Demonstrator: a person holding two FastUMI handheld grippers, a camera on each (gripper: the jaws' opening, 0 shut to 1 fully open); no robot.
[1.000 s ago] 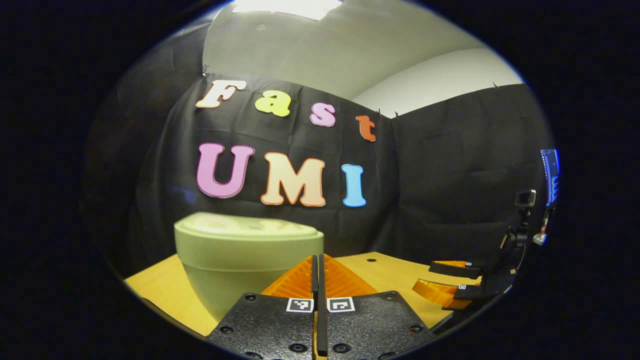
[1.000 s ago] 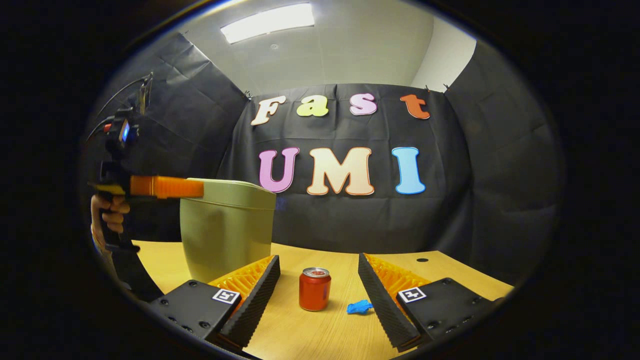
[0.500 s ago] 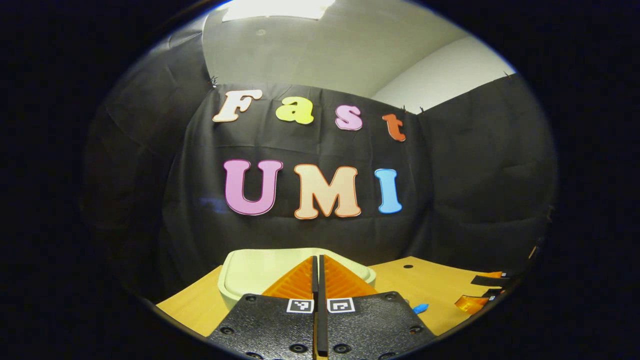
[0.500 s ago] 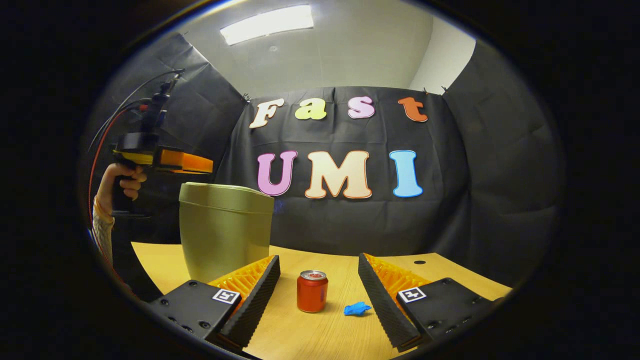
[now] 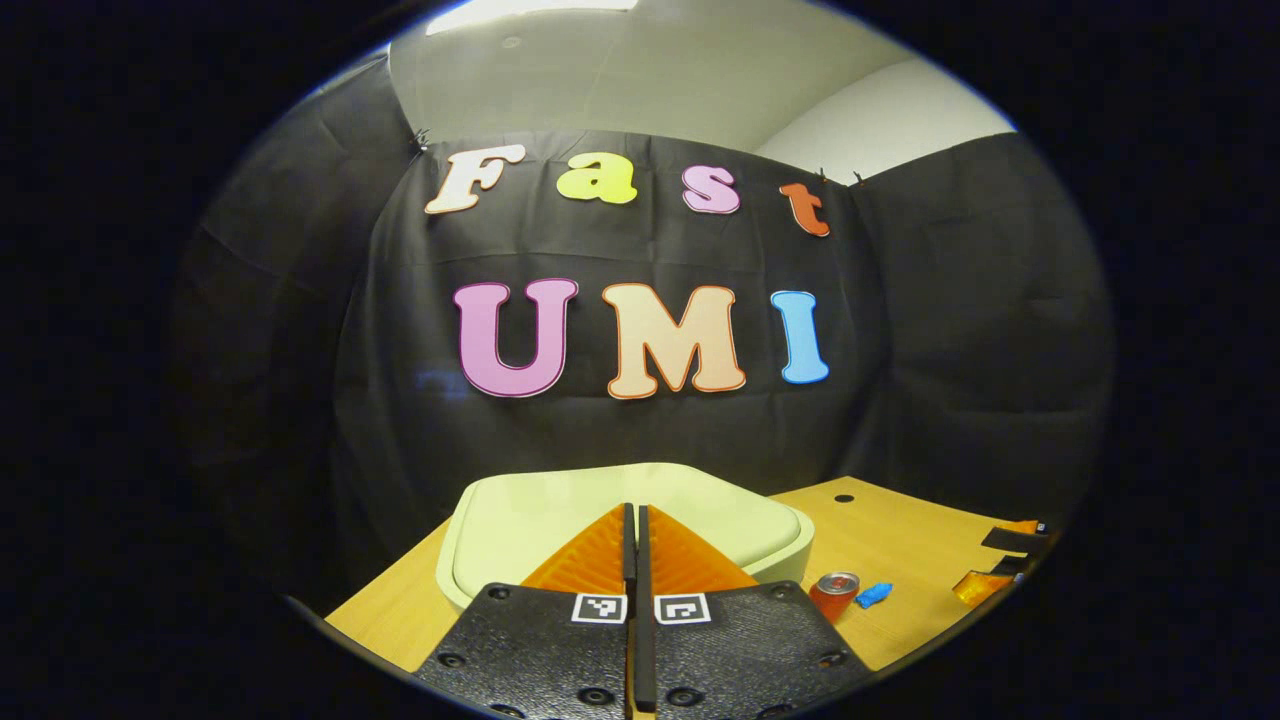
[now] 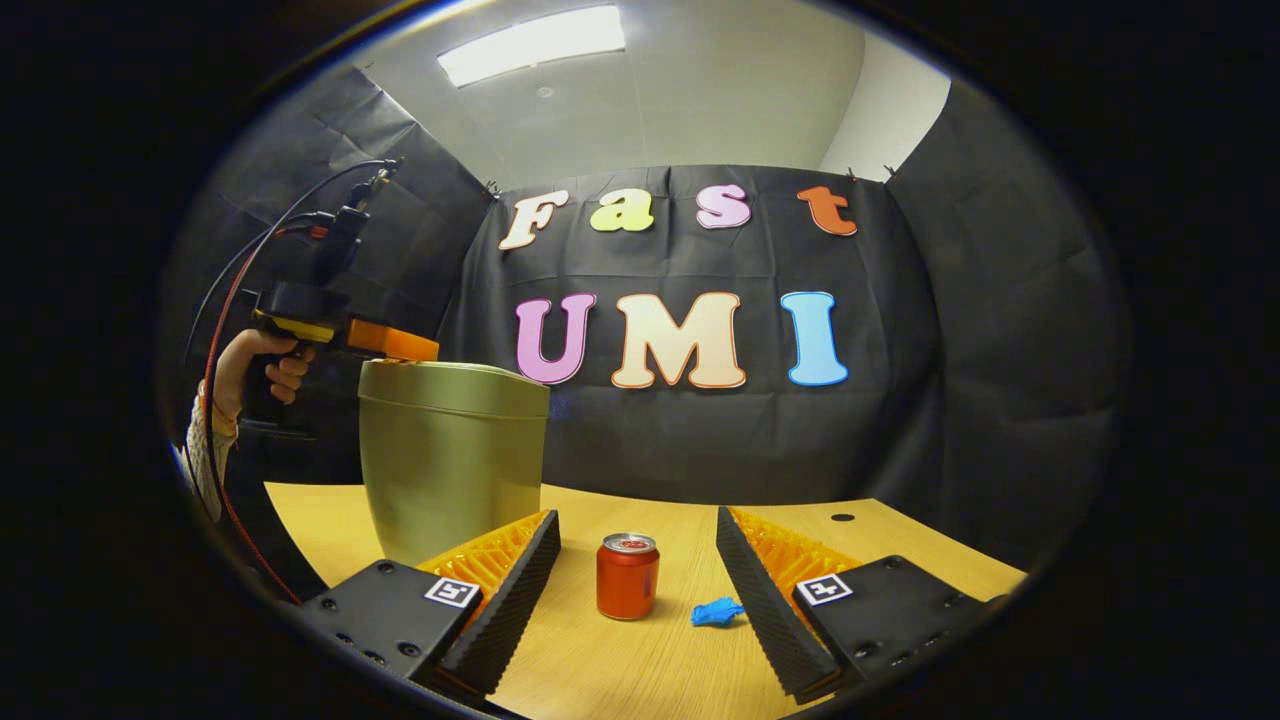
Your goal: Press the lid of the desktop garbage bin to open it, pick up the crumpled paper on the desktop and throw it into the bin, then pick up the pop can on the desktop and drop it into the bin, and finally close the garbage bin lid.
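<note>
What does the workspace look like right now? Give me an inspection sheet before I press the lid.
Surface: wooden table, with a small round hole toward the back.
Job's things: garbage bin upright, lid closed; pop can upright on the table; blue crumpled paper lying to the can's right, apart from it.
Clutter: nothing seen.
Grippers: left gripper closed, just above the lid, contact unclear; a hand holds it. Right gripper open, empty, low over the table, facing the can.
Cables: red and black cables run from the left gripper.
Surroundings: black cloth wall, ceiling light.
</note>
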